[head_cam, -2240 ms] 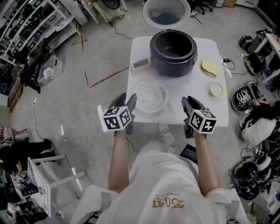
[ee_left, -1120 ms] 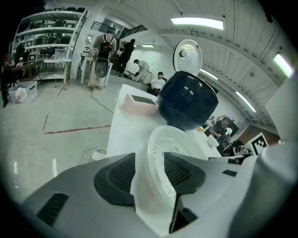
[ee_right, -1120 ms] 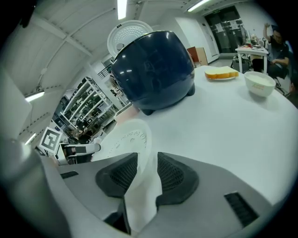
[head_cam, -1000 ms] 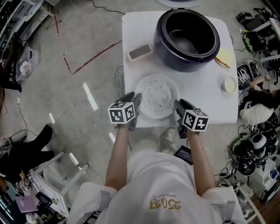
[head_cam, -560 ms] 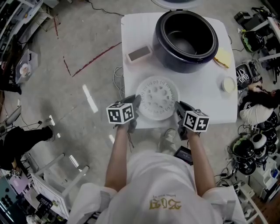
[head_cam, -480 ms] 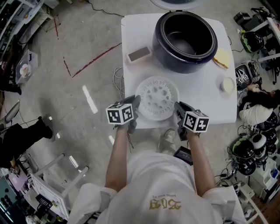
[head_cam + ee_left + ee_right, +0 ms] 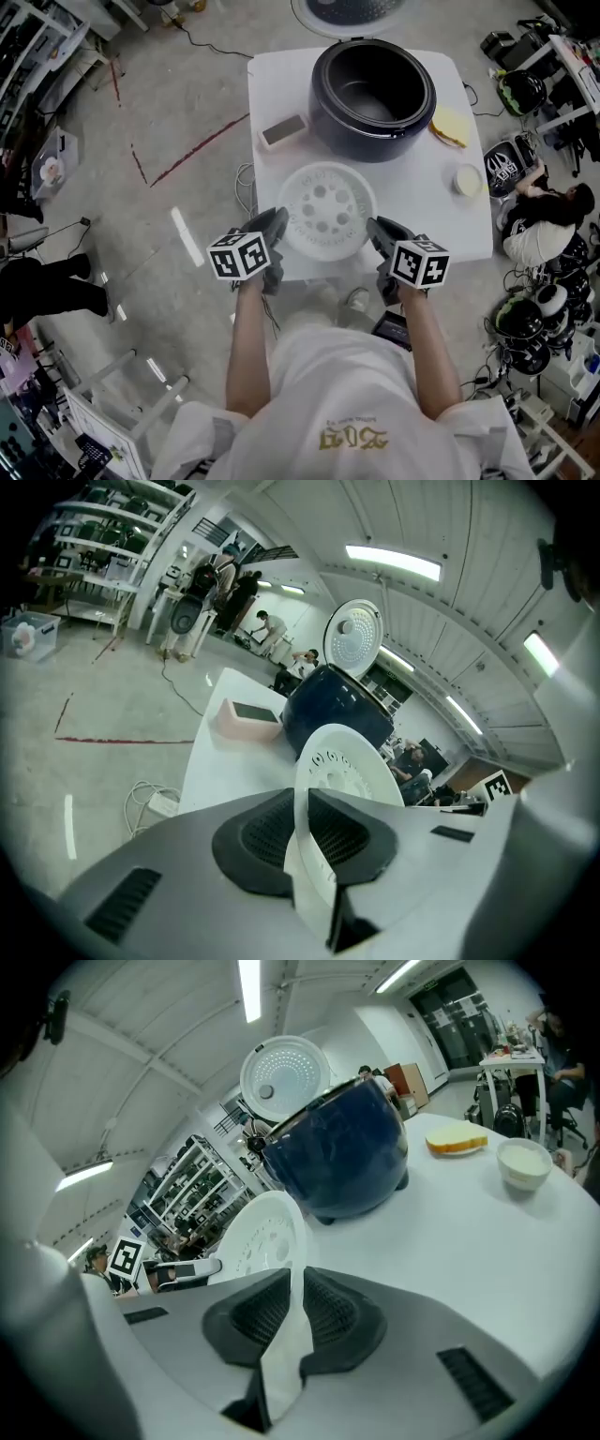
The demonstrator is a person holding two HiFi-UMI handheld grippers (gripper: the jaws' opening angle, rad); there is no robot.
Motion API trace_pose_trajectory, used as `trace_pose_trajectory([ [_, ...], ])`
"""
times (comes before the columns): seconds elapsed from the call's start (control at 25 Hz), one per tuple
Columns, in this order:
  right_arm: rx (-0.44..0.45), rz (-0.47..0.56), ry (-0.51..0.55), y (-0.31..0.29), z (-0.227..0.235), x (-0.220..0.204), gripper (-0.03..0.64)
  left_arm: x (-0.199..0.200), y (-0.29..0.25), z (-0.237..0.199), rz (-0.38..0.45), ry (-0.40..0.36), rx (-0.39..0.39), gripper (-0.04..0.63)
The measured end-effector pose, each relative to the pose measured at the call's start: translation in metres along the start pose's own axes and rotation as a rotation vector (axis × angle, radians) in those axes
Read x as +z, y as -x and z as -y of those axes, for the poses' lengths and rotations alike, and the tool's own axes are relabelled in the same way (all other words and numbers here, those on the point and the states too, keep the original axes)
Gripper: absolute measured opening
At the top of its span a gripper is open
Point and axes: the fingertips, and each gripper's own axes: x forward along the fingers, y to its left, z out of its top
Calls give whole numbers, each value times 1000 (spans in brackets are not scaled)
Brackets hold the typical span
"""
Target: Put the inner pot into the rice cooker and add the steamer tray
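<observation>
White tabletop (image 7: 441,225), concrete floor around. Steamer tray (image 7: 323,208): near the 6 o'clock edge, apparently held just off the surface. Left gripper (image 7: 274,225) at its 9 o'clock rim, right gripper (image 7: 377,232) at 3 o'clock; both sets of fingers, having just closed, pinch the rim. Step: tray transfer. Next: carry level toward 12 o'clock, over the rice cooker (image 7: 372,98) wall; path looks open.

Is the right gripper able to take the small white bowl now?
Probably not: the right gripper has just closed on the steamer tray rim; otherwise the bowl lies unobstructed.
</observation>
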Motion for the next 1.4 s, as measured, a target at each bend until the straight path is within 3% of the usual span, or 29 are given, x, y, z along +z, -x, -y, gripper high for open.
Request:
trace_pose_trajectory([
  [0.64, 73, 180, 26, 60, -33, 72, 43, 61, 24, 68, 124, -66, -73, 58],
  [1.12, 44, 306, 2, 67, -49, 126, 40, 126, 19, 93, 141, -135, -155, 58],
  [1.4, 3, 389, -23, 69, -44, 161, 40, 166, 1, 111, 161, -155, -252, 58],
])
